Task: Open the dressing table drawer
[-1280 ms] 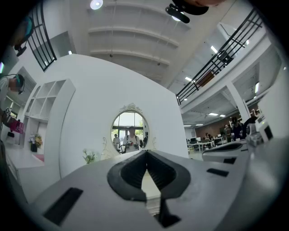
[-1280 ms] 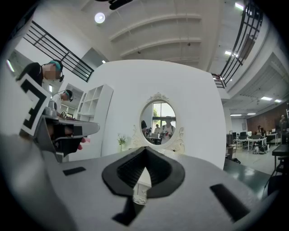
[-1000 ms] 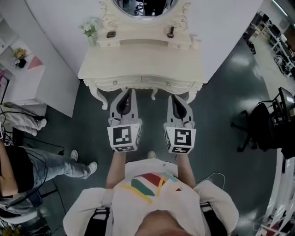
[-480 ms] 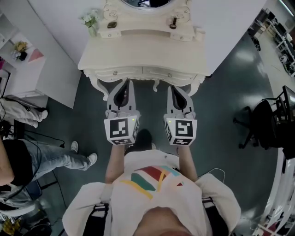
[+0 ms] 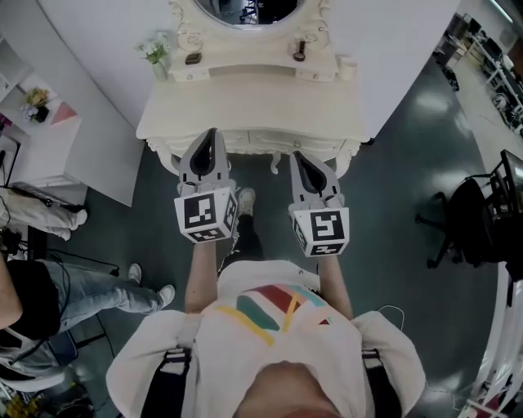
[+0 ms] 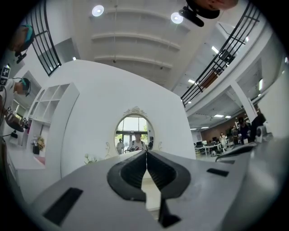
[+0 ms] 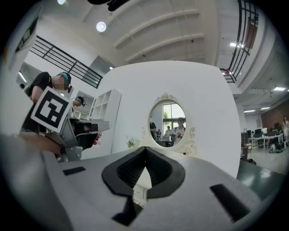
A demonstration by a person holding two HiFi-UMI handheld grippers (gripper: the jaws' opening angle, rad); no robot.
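Observation:
The cream dressing table (image 5: 249, 102) with its oval mirror (image 5: 245, 10) stands straight ahead in the head view. Its drawer fronts (image 5: 255, 144) run along the near edge. My left gripper (image 5: 208, 135) is shut and empty, and its tip overlaps the left part of the table's front edge, hiding the left drawer knob. My right gripper (image 5: 298, 157) is also shut and empty, just short of the right drawer front. The left gripper view has the closed jaws (image 6: 146, 154) aimed at the mirror (image 6: 133, 135). The right gripper view looks past its closed jaws (image 7: 144, 152) to the mirror (image 7: 170, 124) and the left gripper (image 7: 67, 131).
A small vase of flowers (image 5: 155, 55) and two small items (image 5: 194, 59) (image 5: 300, 55) sit on the table's back shelf. A white cabinet (image 5: 49, 139) stands at left, with a seated person (image 5: 57, 286) near it. A black office chair (image 5: 470, 220) stands at right.
My left gripper has risen and moved forward, so its tip now covers the table's front edge. The right gripper has hardly shifted.

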